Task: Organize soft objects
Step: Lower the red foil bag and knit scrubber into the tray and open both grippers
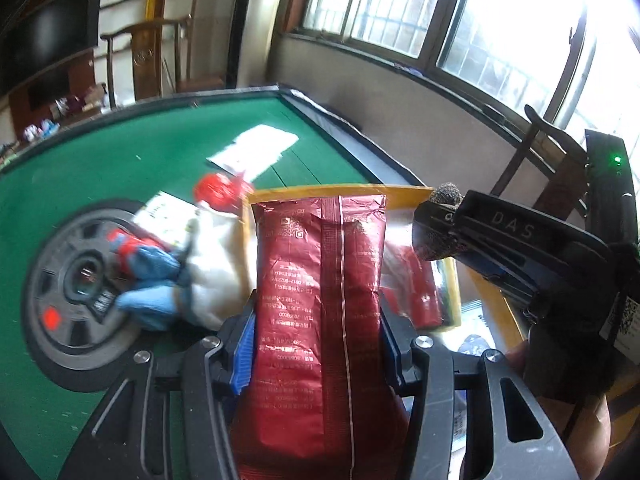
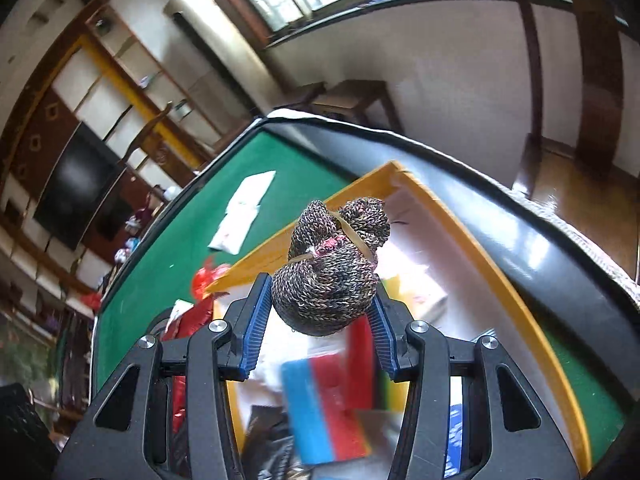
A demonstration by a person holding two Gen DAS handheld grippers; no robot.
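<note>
The green felt-topped desk (image 1: 120,152) with its dark padded rim is being used as the work surface. The yellow-rimmed shallow box (image 2: 500,276) is being kept on it near the window side, already holding flat coloured packets. The dark red crinkled foil pouch (image 1: 320,300) is being gripped upright by the left claw (image 1: 316,344), blue pads pressing both long edges, raised in front of the box. The brown-speckled knitted bundle (image 2: 336,268), bound with a tan rubber band, is being clenched by the right claw (image 2: 320,320) and held over the box interior.

A white plastic bag with a red knot (image 1: 216,248) and a flat white paper packet (image 1: 256,150) are being left on the felt outside the box.

Judged step: both held items are being carried for placing into the box. For a good placement, the bundle is best lowered close to the contents before release, so it is not rolling out. The pouch is best laid flat beside it, not dropped on edge.
</note>
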